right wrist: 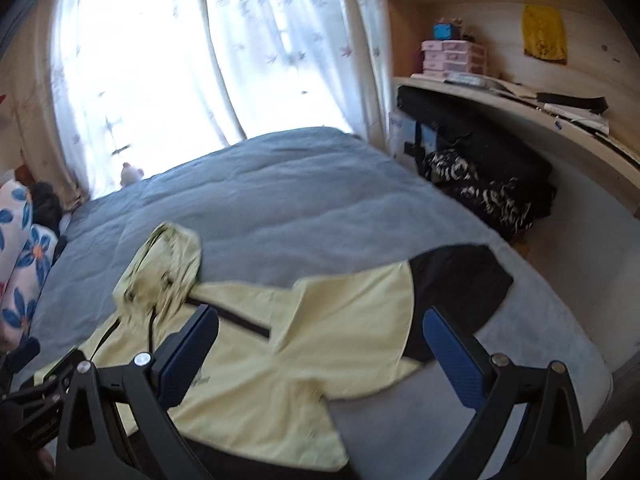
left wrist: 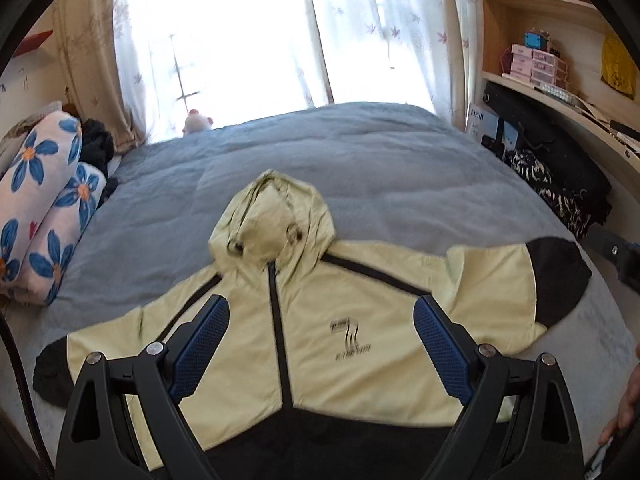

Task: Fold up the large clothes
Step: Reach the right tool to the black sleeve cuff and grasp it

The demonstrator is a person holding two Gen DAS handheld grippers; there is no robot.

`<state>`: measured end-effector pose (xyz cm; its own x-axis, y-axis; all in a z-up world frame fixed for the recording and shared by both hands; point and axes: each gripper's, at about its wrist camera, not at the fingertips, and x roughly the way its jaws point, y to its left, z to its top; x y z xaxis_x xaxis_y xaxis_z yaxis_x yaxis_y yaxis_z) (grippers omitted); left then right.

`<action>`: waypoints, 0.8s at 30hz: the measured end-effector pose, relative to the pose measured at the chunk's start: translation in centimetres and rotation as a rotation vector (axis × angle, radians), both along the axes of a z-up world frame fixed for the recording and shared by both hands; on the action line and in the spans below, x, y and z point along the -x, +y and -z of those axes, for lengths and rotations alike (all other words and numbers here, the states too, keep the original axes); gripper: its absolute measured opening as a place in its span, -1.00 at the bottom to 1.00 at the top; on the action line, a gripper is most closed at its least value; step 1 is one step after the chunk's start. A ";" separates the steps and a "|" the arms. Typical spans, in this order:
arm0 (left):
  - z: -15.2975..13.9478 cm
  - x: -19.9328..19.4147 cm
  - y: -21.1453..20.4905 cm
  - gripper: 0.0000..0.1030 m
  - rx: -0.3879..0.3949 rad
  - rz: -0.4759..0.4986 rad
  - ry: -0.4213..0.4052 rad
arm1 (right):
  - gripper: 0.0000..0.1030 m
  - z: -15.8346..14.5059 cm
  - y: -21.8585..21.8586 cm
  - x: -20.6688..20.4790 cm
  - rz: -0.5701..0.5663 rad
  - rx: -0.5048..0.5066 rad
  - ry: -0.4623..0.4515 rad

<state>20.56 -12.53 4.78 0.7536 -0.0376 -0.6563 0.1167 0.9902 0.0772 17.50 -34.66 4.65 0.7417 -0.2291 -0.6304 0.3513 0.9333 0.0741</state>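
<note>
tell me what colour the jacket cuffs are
Black, on a pale yellow jacket; the cuffs show best in the left wrist view.

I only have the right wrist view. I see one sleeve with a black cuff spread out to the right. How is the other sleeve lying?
Observer: In the left wrist view the other sleeve lies spread out to the left on the bed, not folded in, with its black cuff at the end.
Operator: Is the front zip done up?
Observer: It looks closed; the zip runs as one dark line down the middle of the jacket.
Operator: And the left tool?
Observer: The left tool is open over the chest, gripping nothing.
</note>
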 end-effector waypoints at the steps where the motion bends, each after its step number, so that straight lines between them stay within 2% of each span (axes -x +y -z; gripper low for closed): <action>1: 0.0 -0.6 -0.7 0.79 0.000 0.005 -0.028 | 0.99 -0.1 -0.9 -0.6 0.002 0.000 -0.010; 5: -0.1 -3.0 -3.4 0.80 0.020 0.040 -0.119 | 0.99 0.5 -4.6 -2.7 -0.018 0.070 0.033; 8: 0.3 -5.1 -5.1 0.80 0.054 0.055 -0.130 | 0.99 1.9 -7.6 -3.8 -0.042 0.070 0.092; 10: 1.1 -7.2 -6.4 0.79 0.047 0.055 -0.086 | 0.99 2.9 -9.5 -4.1 -0.031 0.070 0.121; 12: 2.5 -9.2 -7.6 0.80 0.043 0.084 0.012 | 0.99 4.5 -12.2 -4.6 -0.002 0.054 0.155; 16: 5.1 -11.1 -9.2 0.80 0.080 0.090 0.066 | 0.99 8.9 -18.9 -5.6 0.088 -0.069 0.237; 20: 8.4 -11.8 -11.0 0.82 0.057 0.095 0.116 | 0.99 13.3 -24.7 -5.4 0.212 -0.198 0.289; 24: 11.6 -12.3 -12.7 0.82 -0.010 0.085 0.155 | 0.99 17.7 -28.8 -5.1 0.308 -0.341 0.327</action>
<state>32.82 -25.26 -6.85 0.6376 -0.0895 -0.7651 0.2112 0.9755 0.0619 22.56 -63.45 -13.03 0.4265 -0.1470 -0.8924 0.6592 0.7261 0.1955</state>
